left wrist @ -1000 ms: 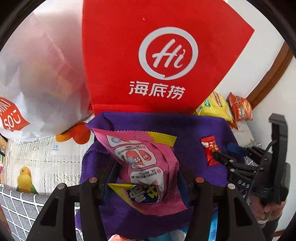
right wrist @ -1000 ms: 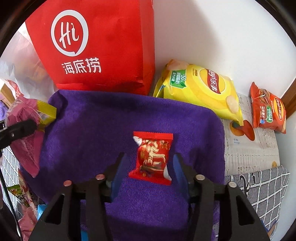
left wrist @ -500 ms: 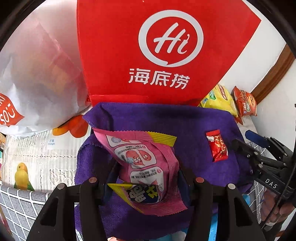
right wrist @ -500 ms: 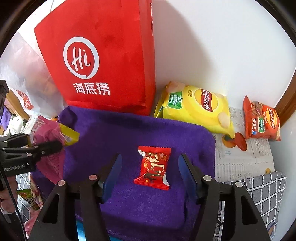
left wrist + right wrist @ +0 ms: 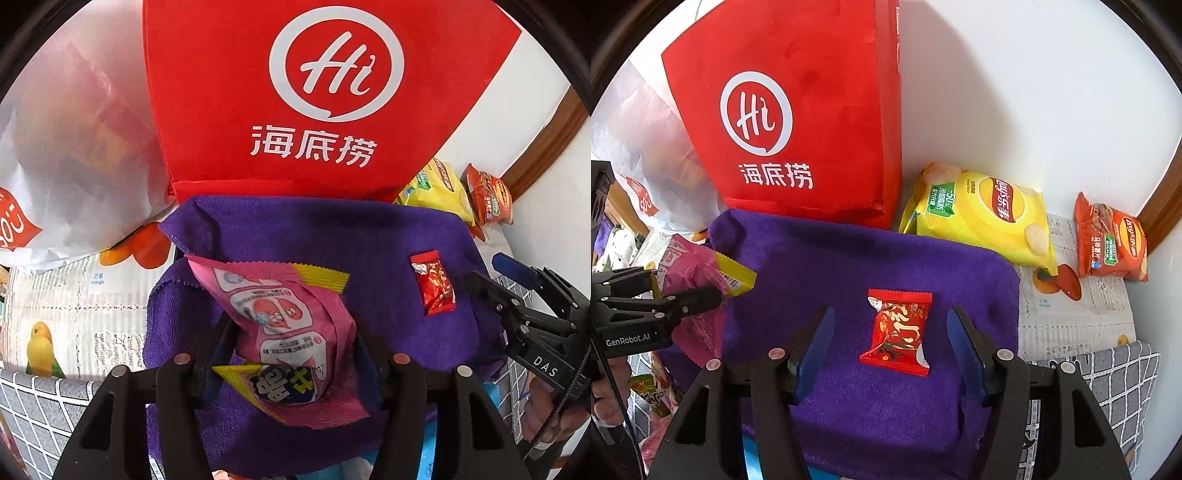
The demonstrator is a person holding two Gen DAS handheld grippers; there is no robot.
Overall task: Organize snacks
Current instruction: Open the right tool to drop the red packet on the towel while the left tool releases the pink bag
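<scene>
My left gripper (image 5: 291, 354) is shut on a pink snack packet (image 5: 284, 325) with a yellow edge and holds it above the left side of the purple towel (image 5: 295, 236). The packet also shows in the right wrist view (image 5: 698, 269). A small red snack packet (image 5: 897, 330) lies flat on the purple towel (image 5: 849, 258). My right gripper (image 5: 890, 347) is open, its blue pads either side of the red packet without touching it. The red packet shows in the left wrist view (image 5: 433, 282), with the right gripper (image 5: 517, 291) beside it.
A red Haidilao paper bag (image 5: 812, 122) stands behind the towel against the white wall. A white plastic bag (image 5: 66, 147) lies left of it. A yellow Lay's bag (image 5: 982, 214) and an orange Lay's bag (image 5: 1112, 240) lie at the right on a fruit-print cloth (image 5: 1071, 314).
My right gripper has opened wider and pulled back from the red packet, which stays on the towel. My left gripper keeps hold of the pink packet and has backed away slightly.
</scene>
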